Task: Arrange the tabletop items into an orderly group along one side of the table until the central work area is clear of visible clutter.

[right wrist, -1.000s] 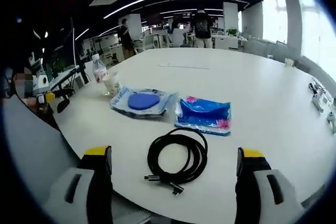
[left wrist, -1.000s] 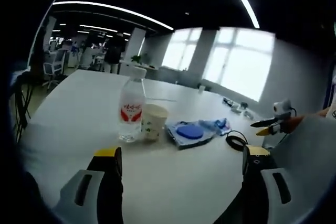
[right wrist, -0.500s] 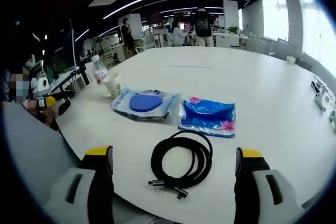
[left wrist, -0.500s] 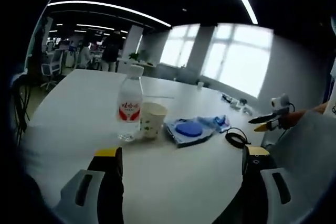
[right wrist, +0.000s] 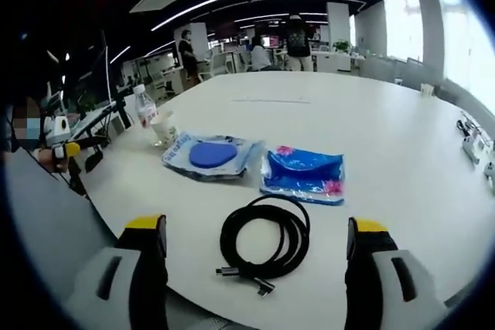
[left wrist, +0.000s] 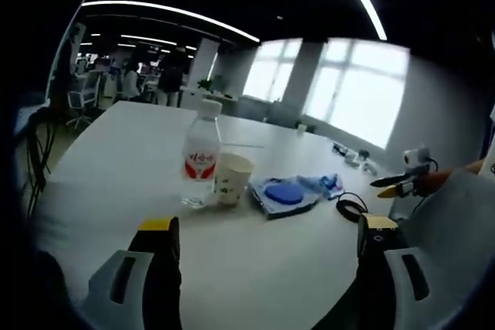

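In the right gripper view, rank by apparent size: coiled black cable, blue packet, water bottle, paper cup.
1. coiled black cable and blue packet look about alike; the cable lies nearer the camera, so I won't rank them.
2. water bottle
3. paper cup, smallest; both sit far off.

Left tongs (left wrist: 264,241) and right tongs (right wrist: 257,243) both hover with jaws spread wide, holding nothing, each poised over the worktop's near edge.
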